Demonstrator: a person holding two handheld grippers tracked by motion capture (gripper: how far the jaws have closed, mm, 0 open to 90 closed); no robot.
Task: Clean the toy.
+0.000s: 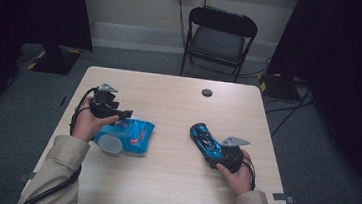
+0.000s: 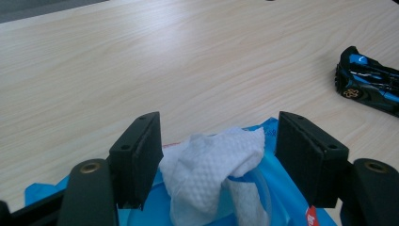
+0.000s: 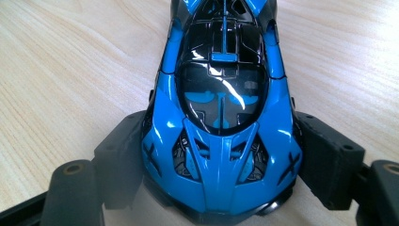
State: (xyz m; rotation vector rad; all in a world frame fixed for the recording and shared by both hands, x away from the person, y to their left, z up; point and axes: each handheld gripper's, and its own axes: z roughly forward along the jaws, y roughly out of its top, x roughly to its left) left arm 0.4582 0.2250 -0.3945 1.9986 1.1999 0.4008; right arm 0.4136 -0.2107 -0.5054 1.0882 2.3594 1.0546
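A blue pack of wet wipes [image 1: 133, 136] lies at the table's left, with a white round lid [image 1: 110, 144] at its near end. A white wipe [image 2: 211, 160] sticks up out of the pack [image 2: 282, 202]. My left gripper [image 1: 123, 113] reaches over it, and its jaws [image 2: 219, 141] stand open on either side of the wipe, the right pad clear of it. At the table's right, my right gripper [image 1: 213, 149] is shut on a blue and black toy car [image 1: 204, 138]. Both pads press on the car's [image 3: 221, 141] sides, and it rests on the table.
The light wooden table [image 1: 160, 190] has a dark round cable hole [image 1: 207, 92] near its far edge. A black folding chair [image 1: 219, 35] stands behind the table. Dark curtains hang at both sides. The toy car [image 2: 369, 80] appears far right in the left gripper view.
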